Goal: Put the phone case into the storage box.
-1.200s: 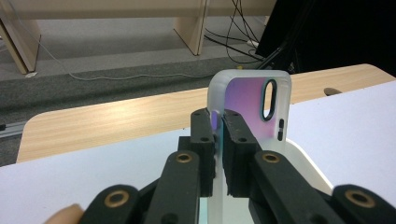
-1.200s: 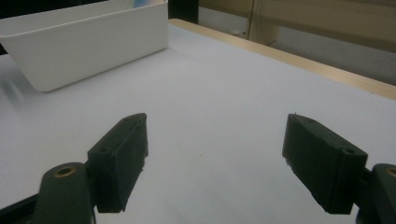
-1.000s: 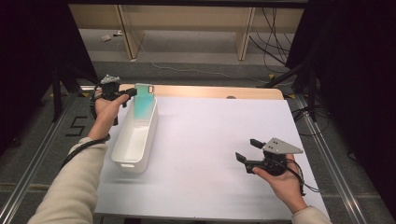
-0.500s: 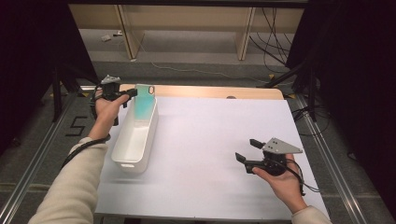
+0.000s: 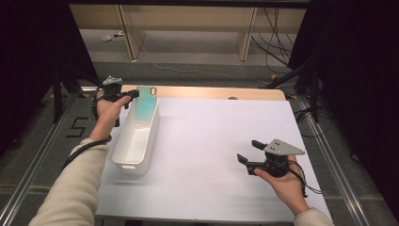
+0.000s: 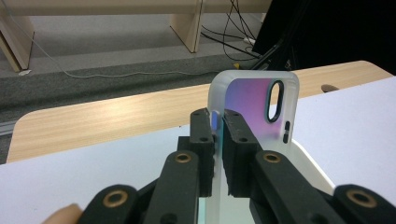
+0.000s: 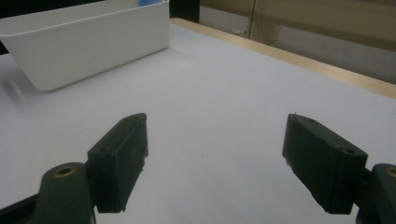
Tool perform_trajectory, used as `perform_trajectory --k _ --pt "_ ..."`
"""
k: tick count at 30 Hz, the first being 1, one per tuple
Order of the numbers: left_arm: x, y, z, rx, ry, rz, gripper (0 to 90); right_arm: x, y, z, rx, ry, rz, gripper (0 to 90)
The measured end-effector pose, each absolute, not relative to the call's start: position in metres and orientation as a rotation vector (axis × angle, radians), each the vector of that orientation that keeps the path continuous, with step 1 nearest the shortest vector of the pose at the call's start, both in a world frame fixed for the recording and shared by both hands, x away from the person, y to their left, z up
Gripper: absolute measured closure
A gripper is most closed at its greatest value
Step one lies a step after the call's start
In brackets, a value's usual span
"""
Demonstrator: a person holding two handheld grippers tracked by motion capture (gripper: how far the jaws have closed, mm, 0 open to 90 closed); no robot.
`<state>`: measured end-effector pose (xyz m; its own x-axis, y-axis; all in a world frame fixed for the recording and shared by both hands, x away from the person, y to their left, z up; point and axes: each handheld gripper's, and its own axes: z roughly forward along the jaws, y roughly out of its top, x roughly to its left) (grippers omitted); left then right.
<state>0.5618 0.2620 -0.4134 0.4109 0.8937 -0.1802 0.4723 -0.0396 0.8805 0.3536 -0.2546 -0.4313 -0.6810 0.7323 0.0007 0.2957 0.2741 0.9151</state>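
My left gripper pinches the case by 1 thin edge over the bin; it could twist loose. Right gripper gapes empty.

- A lab recording bay: black curtains flank a white-topped table.
- Loose cables trail across grey carpet; metal rails line the table's sides.
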Motion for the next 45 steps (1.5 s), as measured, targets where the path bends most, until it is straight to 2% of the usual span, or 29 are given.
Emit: perform_trajectory --k 35,45 --pt "0.5654 0.2598 -0.4179 1.746 1.249 0.563 81.7 0.3541 -0.254 -0.4323 0.915 2.127 1.392 23.6" --pt "0.5618 0.2605 -0.4145 1.756 1.248 0.591 75.8 0.3527 -0.2529 -0.432 0.943 2.141 1.401 23.6"
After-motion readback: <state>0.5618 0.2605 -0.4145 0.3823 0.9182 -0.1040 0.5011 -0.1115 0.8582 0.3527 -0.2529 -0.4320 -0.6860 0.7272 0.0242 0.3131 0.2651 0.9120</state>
